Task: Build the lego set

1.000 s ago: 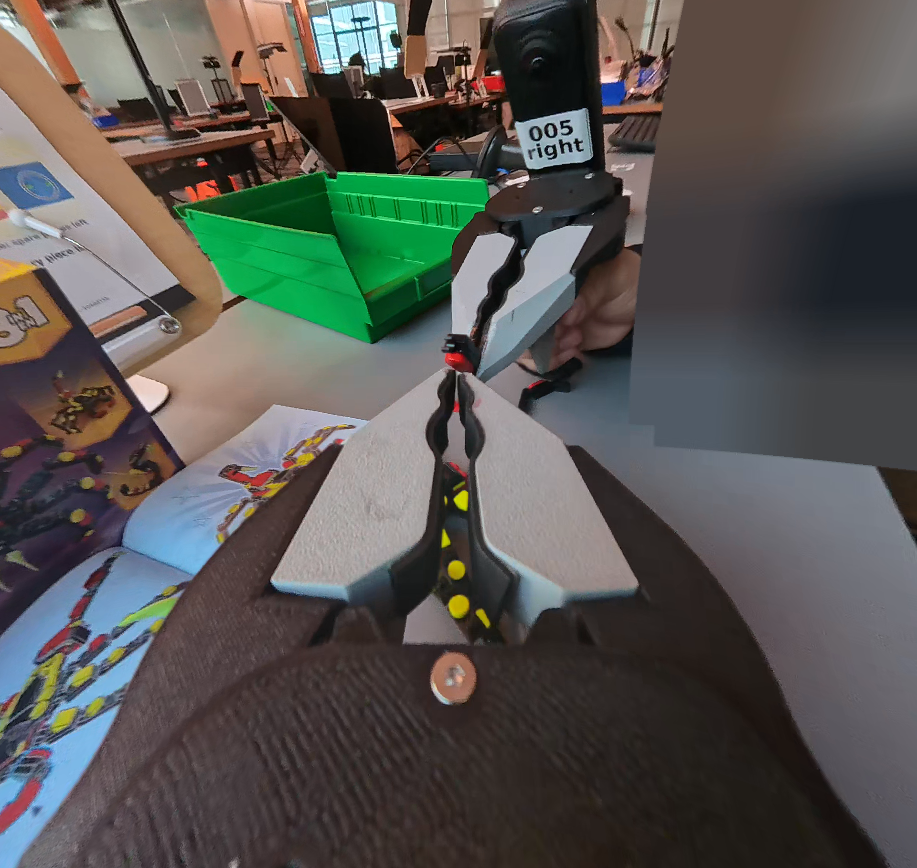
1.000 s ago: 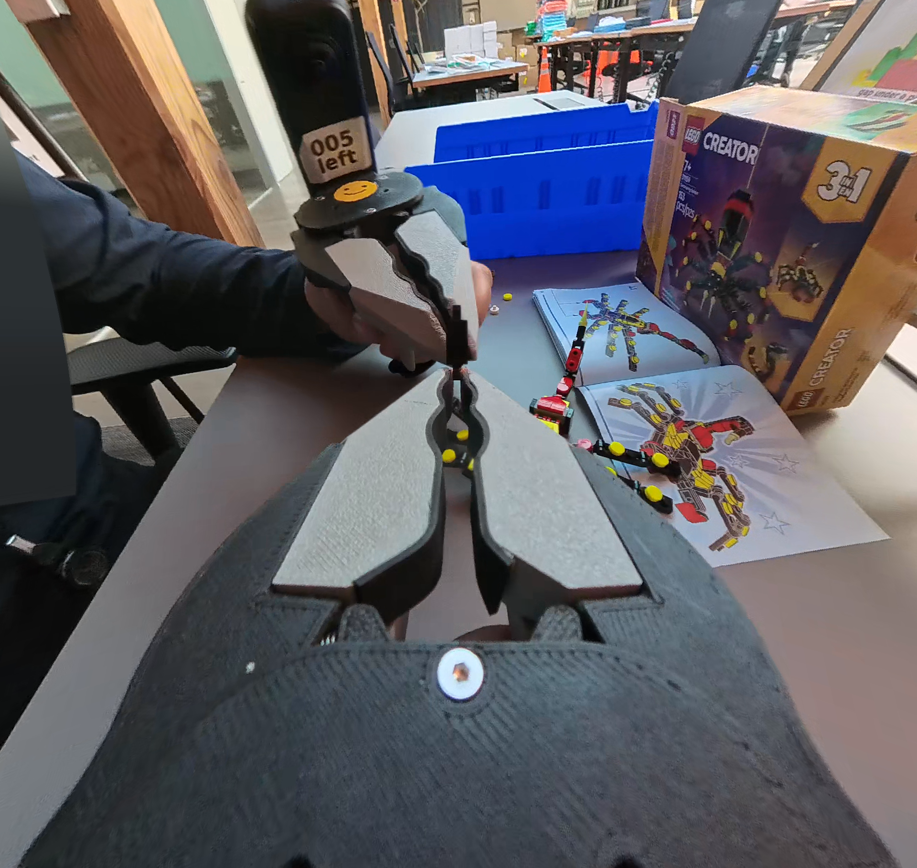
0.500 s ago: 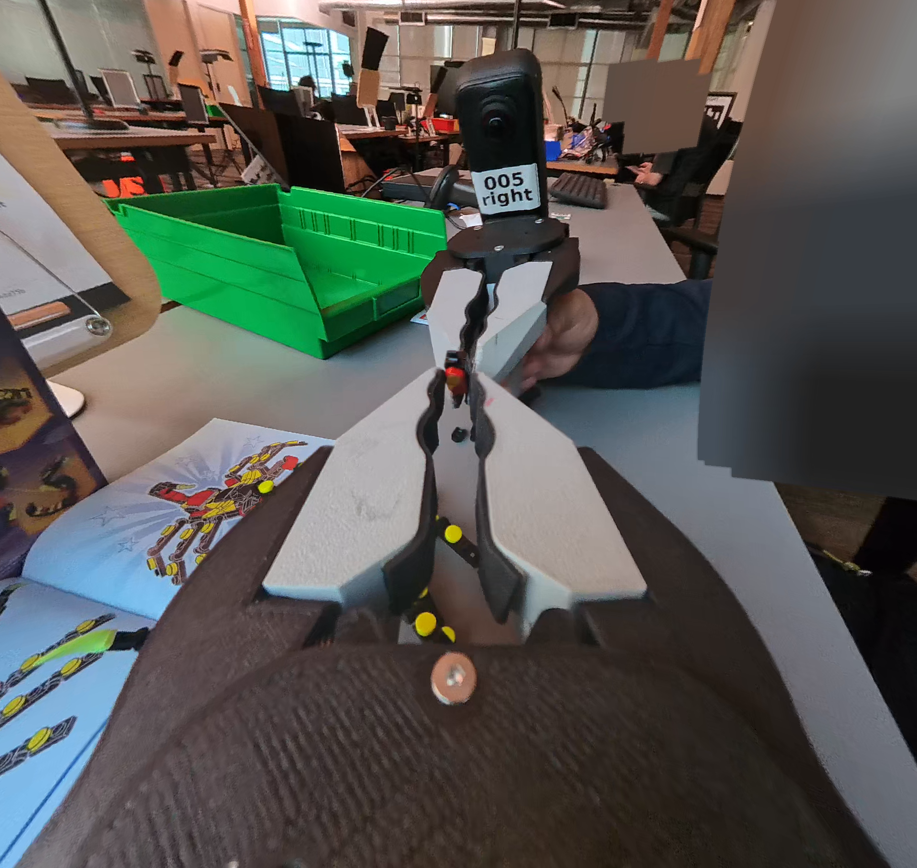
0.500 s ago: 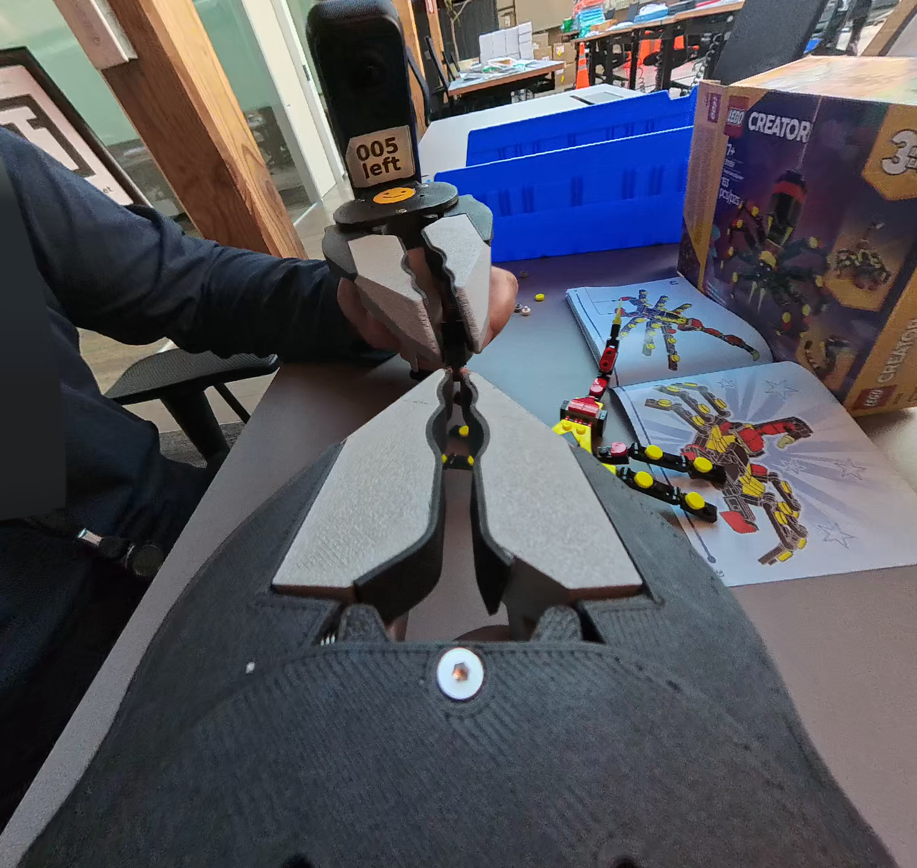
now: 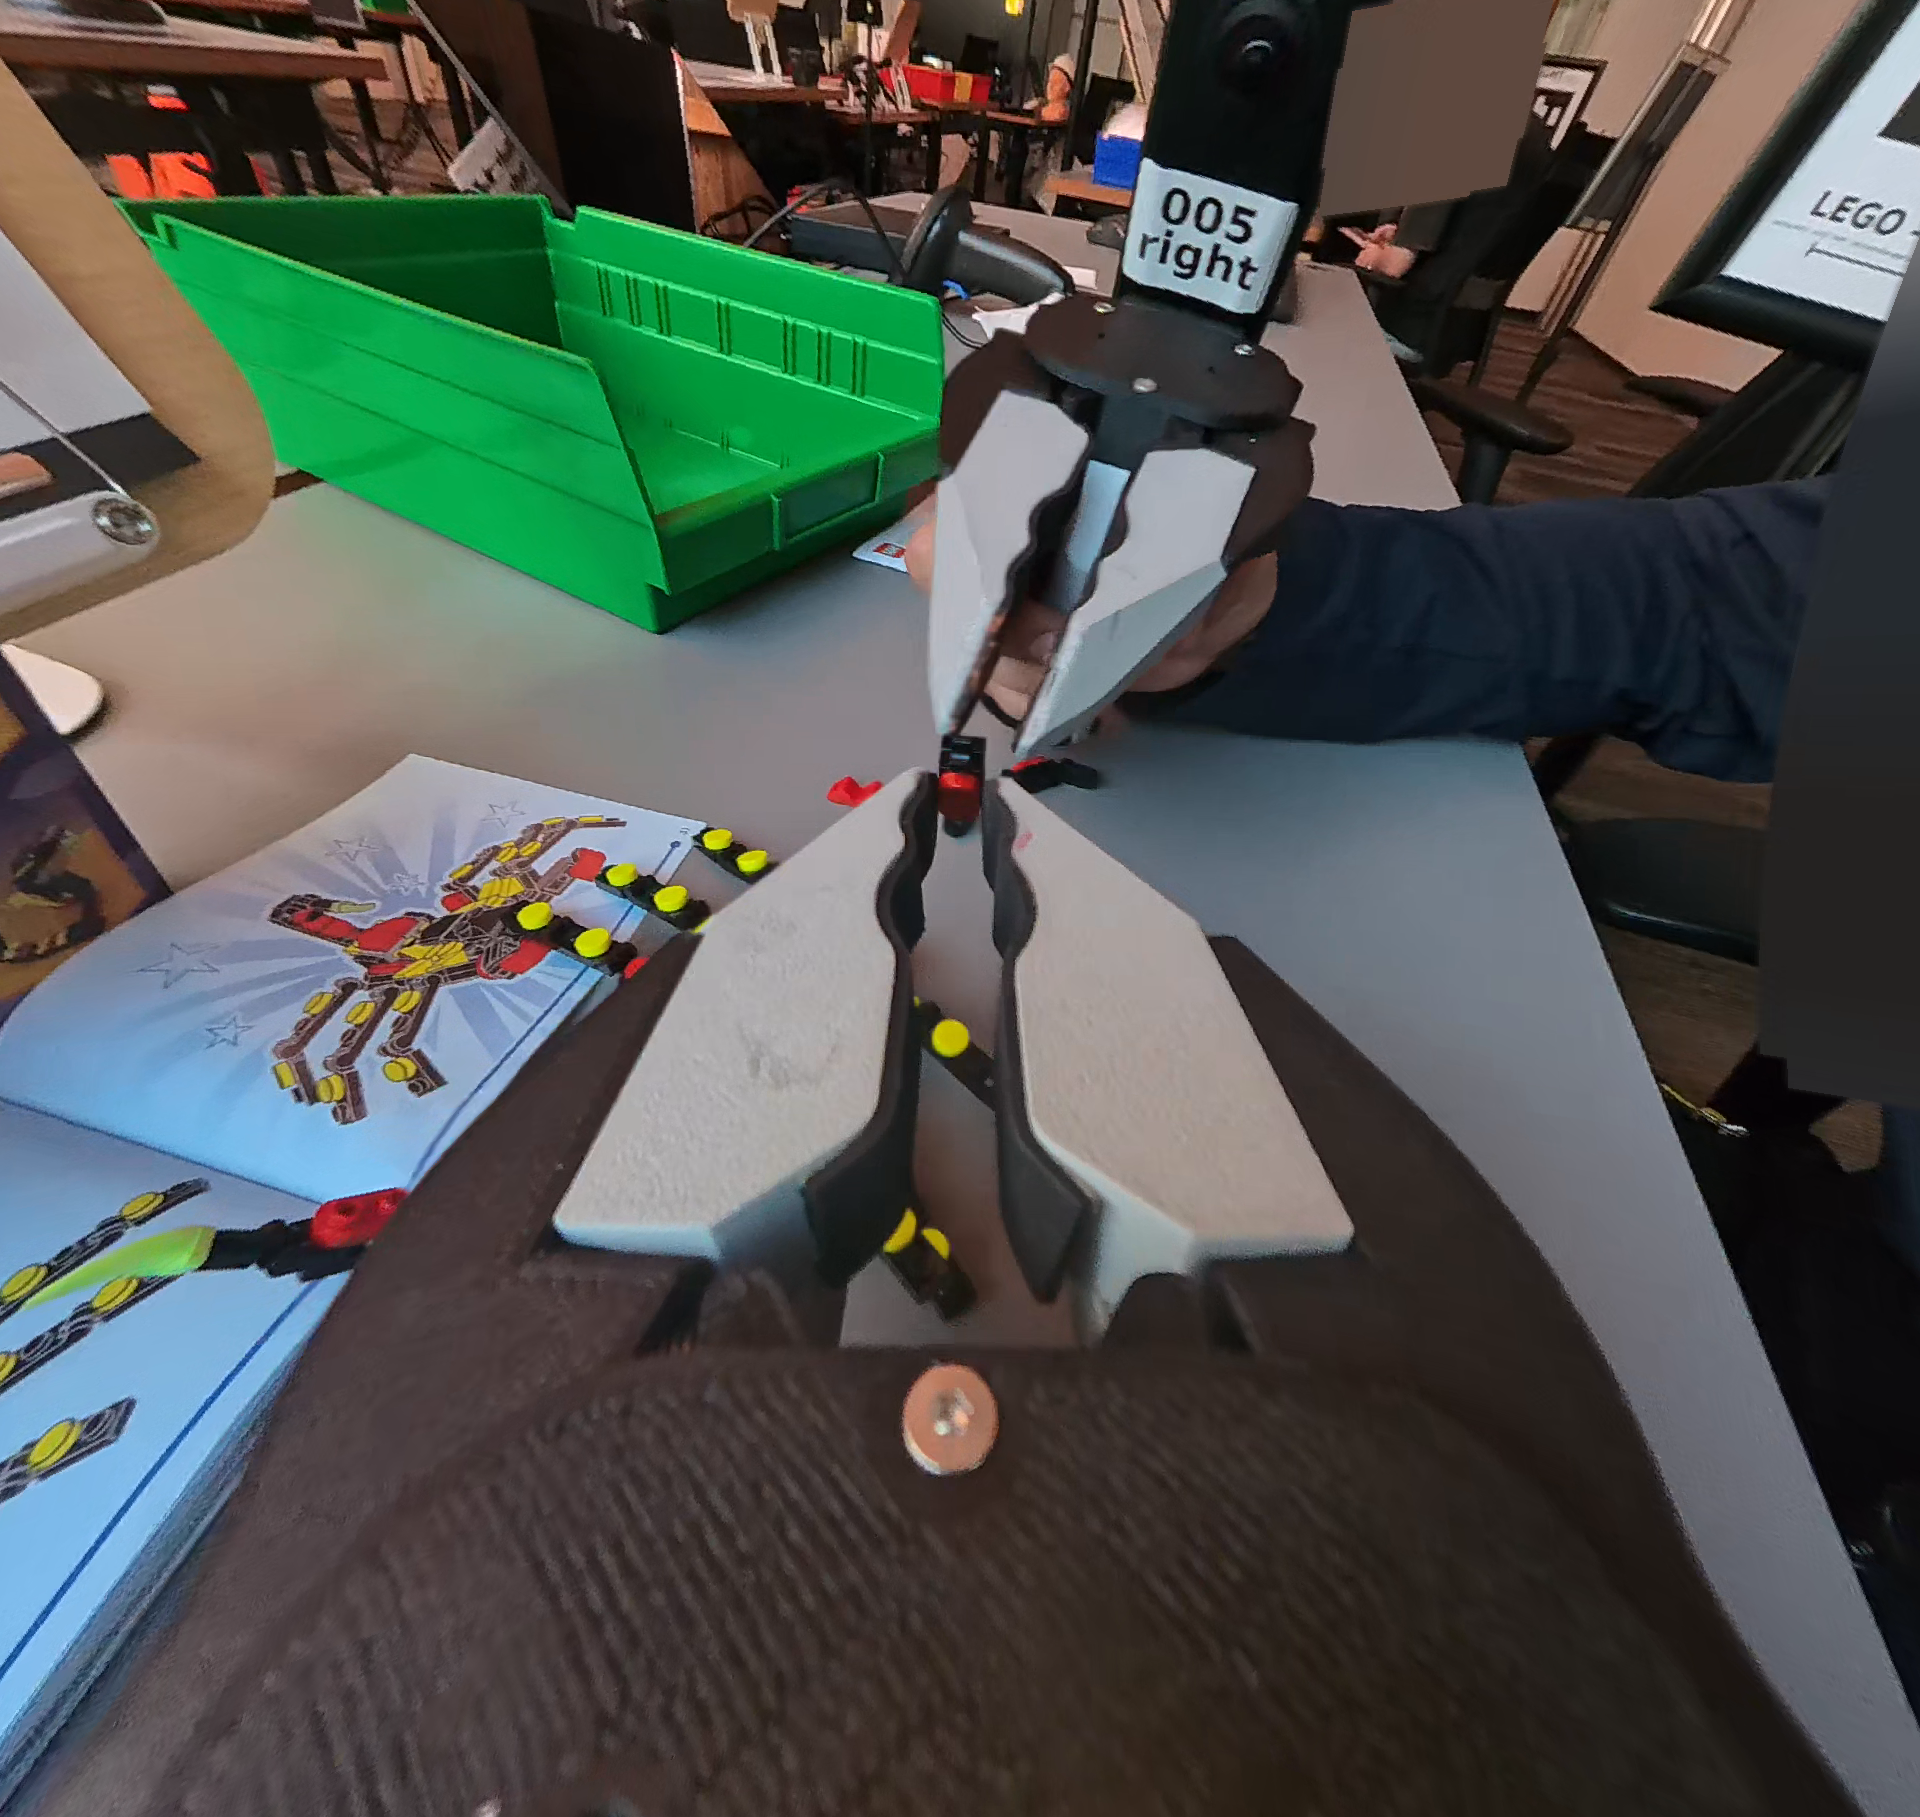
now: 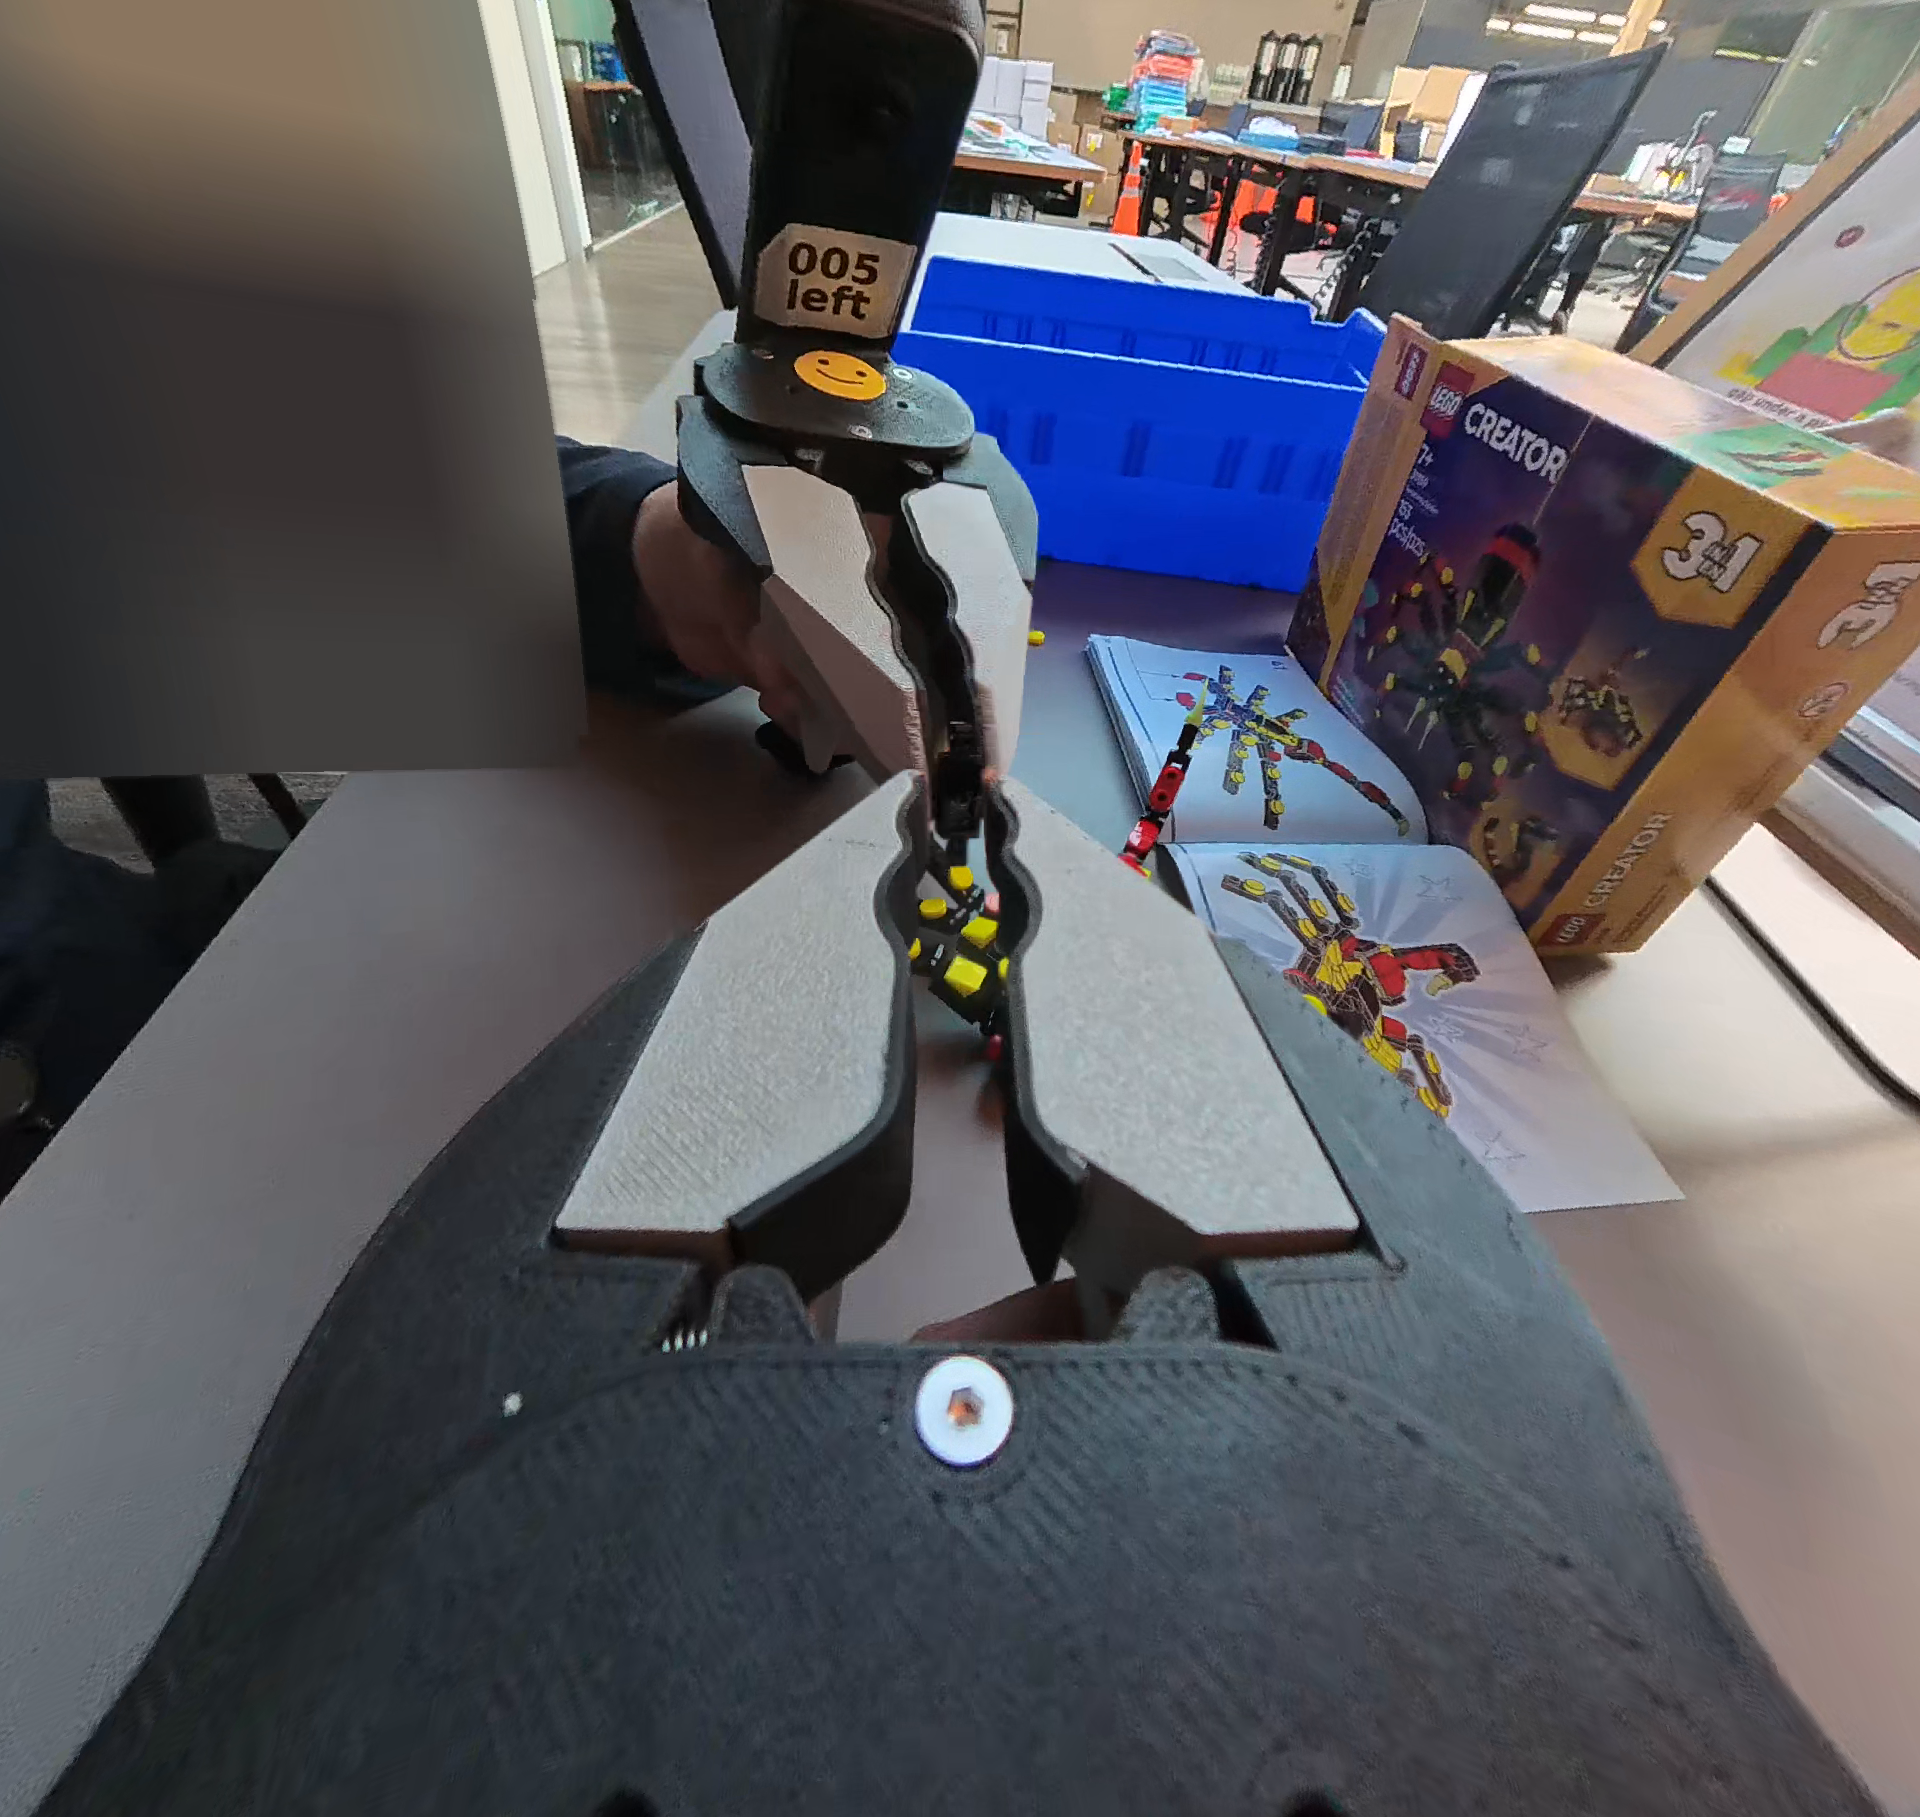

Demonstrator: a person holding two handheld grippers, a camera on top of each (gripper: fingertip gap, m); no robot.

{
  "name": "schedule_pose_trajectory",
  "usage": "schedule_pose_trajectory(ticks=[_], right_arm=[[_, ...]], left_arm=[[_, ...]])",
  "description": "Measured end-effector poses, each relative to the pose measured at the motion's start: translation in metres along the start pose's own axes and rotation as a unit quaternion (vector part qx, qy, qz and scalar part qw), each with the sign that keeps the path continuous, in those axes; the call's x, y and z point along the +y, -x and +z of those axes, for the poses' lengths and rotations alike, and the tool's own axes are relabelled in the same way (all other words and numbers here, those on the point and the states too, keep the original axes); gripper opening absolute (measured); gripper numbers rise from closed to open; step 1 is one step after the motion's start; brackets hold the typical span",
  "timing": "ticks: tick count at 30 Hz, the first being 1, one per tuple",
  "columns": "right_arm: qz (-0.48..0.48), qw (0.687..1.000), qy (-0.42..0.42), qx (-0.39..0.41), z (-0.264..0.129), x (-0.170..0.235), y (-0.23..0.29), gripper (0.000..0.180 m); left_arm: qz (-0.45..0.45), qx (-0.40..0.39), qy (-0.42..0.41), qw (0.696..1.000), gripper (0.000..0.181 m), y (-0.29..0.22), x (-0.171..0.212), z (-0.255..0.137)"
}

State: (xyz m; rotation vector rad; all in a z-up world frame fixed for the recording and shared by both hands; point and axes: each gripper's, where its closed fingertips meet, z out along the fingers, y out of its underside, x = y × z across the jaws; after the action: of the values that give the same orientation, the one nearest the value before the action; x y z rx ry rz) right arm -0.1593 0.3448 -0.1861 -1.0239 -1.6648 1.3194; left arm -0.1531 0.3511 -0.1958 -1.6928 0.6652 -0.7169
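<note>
My left gripper point(image 5: 958, 799) and right gripper point(image 6: 958, 799) meet tip to tip above the grey table point(image 5: 1299, 936). A small red and black lego piece point(image 5: 961, 785) sits between the left jaws, which stand narrowly apart around it. In the right wrist view it shows as a black piece point(image 6: 958, 780) clamped by both grippers' tips. The right gripper point(image 5: 987, 733) comes down from above in the left wrist view; the left gripper point(image 6: 951, 754) does the same in the right wrist view. A black and yellow lego body point(image 6: 961, 957) lies on the table below the right jaws.
A green bin point(image 5: 520, 396) stands at the back left and a blue bin point(image 6: 1143, 437) behind the left gripper. The lego box point(image 6: 1558, 624) and open booklets point(image 6: 1403, 988) lie to the side. Black legs with yellow studs point(image 5: 665, 894) and loose red pieces point(image 5: 852, 791) lie on the table. The tips of both grippers are at nearly the same place.
Both grippers stayed tip to tip while swinging round and tilting over the table. The left jaws stand a little wider than a second ago, now with the red and black piece between them.
</note>
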Motion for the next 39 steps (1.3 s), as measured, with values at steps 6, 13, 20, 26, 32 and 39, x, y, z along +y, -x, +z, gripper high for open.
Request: schedule_pose_trajectory(ticks=[6,13,20,26,32,39], right_arm=[[-0.004,1.000,-0.004,-0.013,0.002,0.000,0.005,0.004],[-0.011,0.999,-0.016,-0.032,-0.002,-0.009,0.012,0.003],[-0.037,0.999,-0.018,-0.004,-0.004,-0.019,0.012,0.004],[-0.060,0.995,-0.037,0.066,-0.005,-0.033,0.005,0.004],[-0.029,0.995,-0.060,0.075,-0.004,-0.037,-0.001,0.004],[-0.007,0.996,-0.064,0.055,-0.004,-0.033,-0.002,0.004]], left_arm=[[0.004,0.021,0.005,1.000,0.005,-0.009,0.002,0.003],[-0.003,0.046,-0.024,0.999,0.005,-0.019,-0.007,0.003],[0.066,-0.002,-0.054,0.996,0.005,-0.018,-0.018,0.001],[0.064,-0.046,-0.098,0.992,0.005,-0.013,-0.033,-0.004],[0.046,-0.050,-0.116,0.991,0.004,-0.008,-0.038,-0.008],[0.003,-0.030,-0.129,0.991,0.004,-0.006,-0.037,-0.008]])
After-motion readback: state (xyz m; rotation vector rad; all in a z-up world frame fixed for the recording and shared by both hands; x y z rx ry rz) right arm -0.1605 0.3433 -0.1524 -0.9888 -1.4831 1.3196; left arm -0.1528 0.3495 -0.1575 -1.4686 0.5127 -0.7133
